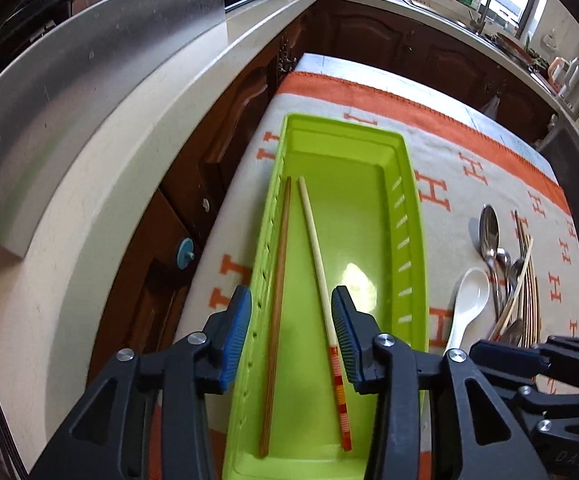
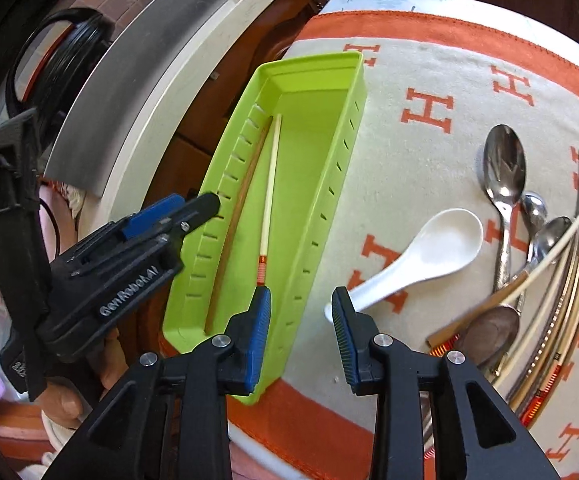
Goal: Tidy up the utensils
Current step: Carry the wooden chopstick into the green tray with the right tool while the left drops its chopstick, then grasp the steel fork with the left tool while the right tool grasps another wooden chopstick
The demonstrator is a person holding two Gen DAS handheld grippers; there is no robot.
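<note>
A lime green tray (image 1: 413, 240) (image 2: 329, 184) lies lengthwise on the cloth. A brown chopstick (image 1: 279, 280) (image 2: 233, 232) and a cream chopstick with a red-banded end (image 1: 317, 256) (image 2: 269, 184) rest on its floor. My left gripper (image 1: 291, 296) (image 2: 185, 204) hangs open over the tray's near left side, its pads touching neither stick. My right gripper (image 2: 301, 296) is open and empty over the tray's right wall. The handle of a white ceramic spoon (image 2: 429, 256) (image 1: 467, 300) ends just beside its right finger. Metal spoons (image 2: 505, 168) (image 1: 489, 228) and several chopsticks (image 2: 561, 280) (image 1: 525, 280) lie piled to the right.
The cream cloth with an orange border and H marks (image 2: 429, 80) covers the table. A pale countertop (image 1: 129, 140) with a steel panel (image 1: 89, 80) and dark wood cabinets (image 1: 229, 140) run along the left. A person's hand (image 2: 109, 364) holds the left gripper.
</note>
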